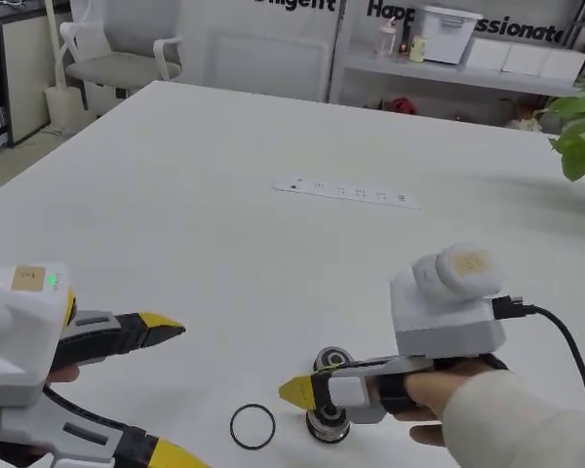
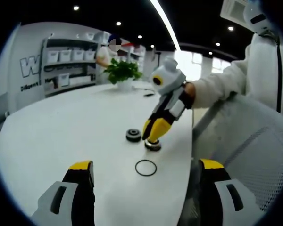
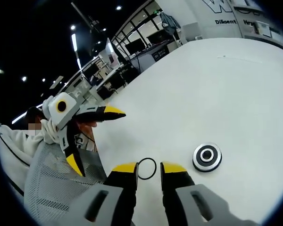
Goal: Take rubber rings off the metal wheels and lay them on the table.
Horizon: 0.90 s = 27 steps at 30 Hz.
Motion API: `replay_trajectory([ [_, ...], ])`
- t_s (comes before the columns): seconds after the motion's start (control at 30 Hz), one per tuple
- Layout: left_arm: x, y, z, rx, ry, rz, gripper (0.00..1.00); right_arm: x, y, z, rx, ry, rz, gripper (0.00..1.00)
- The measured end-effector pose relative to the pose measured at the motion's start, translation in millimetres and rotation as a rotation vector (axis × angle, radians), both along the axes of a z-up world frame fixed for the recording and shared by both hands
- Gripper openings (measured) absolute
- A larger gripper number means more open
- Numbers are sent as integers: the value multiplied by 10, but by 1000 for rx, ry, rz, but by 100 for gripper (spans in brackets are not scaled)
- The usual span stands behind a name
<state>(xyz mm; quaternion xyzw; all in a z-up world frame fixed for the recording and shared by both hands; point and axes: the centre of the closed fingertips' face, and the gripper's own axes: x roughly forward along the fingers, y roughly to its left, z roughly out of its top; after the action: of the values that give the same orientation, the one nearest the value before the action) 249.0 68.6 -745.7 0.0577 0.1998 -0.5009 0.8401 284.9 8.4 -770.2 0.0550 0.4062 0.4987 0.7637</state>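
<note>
1. Two grippers, two jobs, as I judge this step. One braces the near wheel (image 1: 327,426) while the other hooks only the edge of its rubber and peels outward and up. That way the wheel doesn't lift or roll across the table (image 1: 175,195).
2. My right gripper (image 1: 297,392) hovers right over that near wheel. Its jaws stand a narrow gap apart with nothing between them. In the right gripper view I see bare table and the loose rubber ring (image 3: 146,168) through the gap.
3. My left gripper (image 1: 171,390) hangs well apart from the wheels, jaws spread wide and holding nothing. I'd bring it in as the brace and close gently on the metal, not on the rubber.
4. Metal wheels: two. The far wheel (image 1: 331,359) stands free, just beyond the right gripper, and its dark outer band is likely a ring to be taken off. I cannot tell whether the near wheel wears one.
5. Loose rubber rings: one, lying flat on the table just beside the near wheel, between the two grippers.
</note>
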Motion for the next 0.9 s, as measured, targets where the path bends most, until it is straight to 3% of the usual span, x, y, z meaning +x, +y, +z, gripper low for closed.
replay_trajectory([
  [0.4,-6,0,-2,2,1,-1,93,95,-152,158,6,-76,21,21],
  [0.9,5,10,-1,20,-4,1,93,136,-364,225,21,-122,58,25],
])
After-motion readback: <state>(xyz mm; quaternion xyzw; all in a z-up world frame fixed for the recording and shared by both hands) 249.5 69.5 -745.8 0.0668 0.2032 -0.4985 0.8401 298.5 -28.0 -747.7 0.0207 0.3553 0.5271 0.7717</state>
